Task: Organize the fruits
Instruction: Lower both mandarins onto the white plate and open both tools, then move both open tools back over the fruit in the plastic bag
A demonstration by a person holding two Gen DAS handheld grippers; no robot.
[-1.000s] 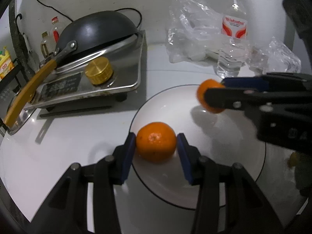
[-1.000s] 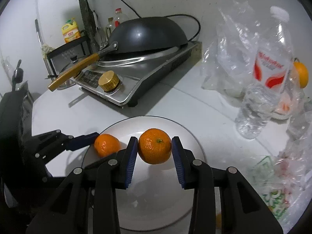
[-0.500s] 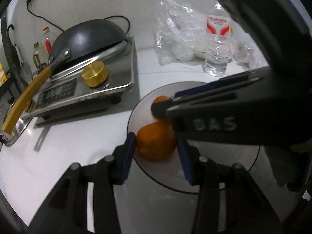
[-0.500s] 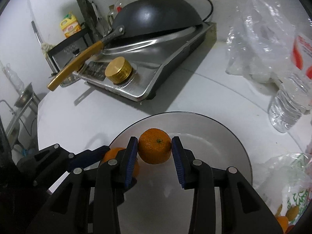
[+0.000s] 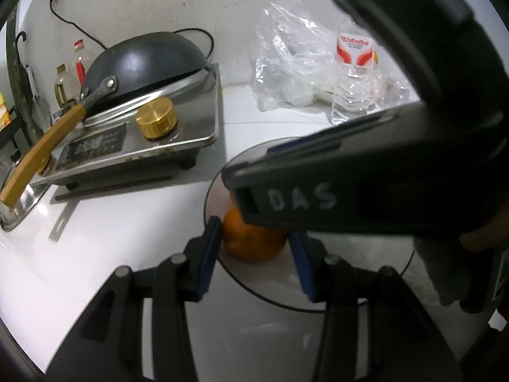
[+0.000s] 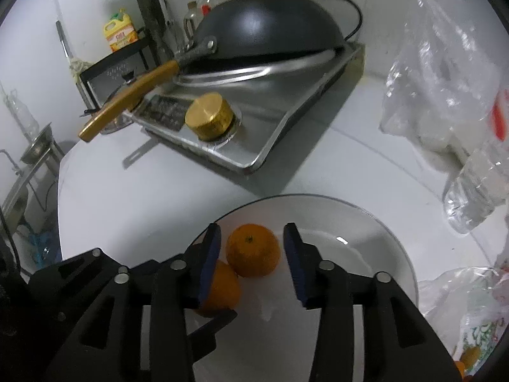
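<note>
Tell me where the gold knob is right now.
In the right wrist view the gold knob sits upper centre on the steel stove, in front of the wok.

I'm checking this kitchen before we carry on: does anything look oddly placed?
Yes: the wok sits upside down on the stove, dome up and tilted. On the plate, both oranges look fine.
</note>
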